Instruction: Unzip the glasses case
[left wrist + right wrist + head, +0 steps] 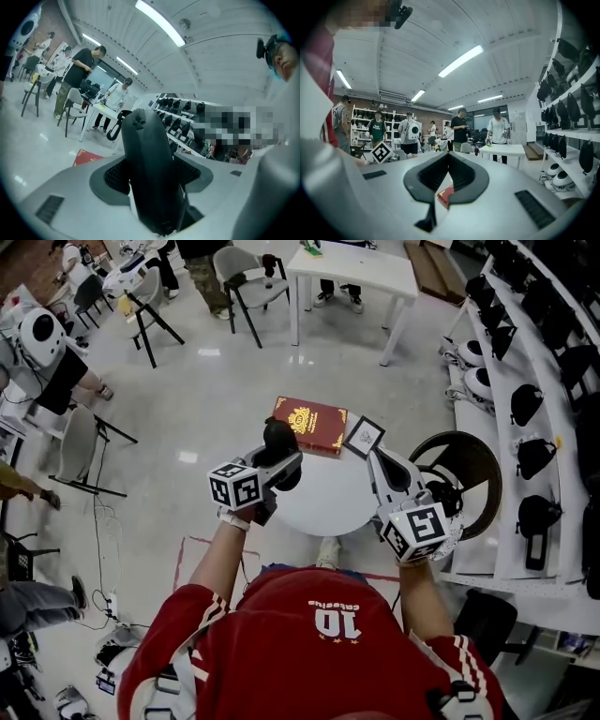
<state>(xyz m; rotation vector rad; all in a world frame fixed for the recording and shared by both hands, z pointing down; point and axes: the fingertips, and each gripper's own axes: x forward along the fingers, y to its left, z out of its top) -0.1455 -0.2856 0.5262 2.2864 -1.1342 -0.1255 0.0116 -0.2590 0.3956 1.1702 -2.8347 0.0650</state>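
A person in a red numbered shirt stands over a small round white table [328, 501] with a claw in each hand. The left gripper [284, 463] is clamped on a black, oblong hard-shell glasses case [147, 164]. Its pads press both long sides, and the case stands on end, clear above the table's near-left edge. The right gripper [449, 157] hangs above the table's right edge, its jaws pressed together at the tips with nothing seen between them. A red hardback book with gold ornament [309, 425] lies on the table's far side, and a white square card printed with a black marker [364, 437] sits just beside it.

The case looks closed along its seam, though the zip pull cannot be picked out with certainty. The step in hand appears to be presenting the case so the free claw can reach the zip, so the unzipping itself is judged not yet begun. The next move calls for the right claw to spread, find the small pull and pinch it. It then has to draw the pull round the seam while the left claw holds the case firm against the tug.
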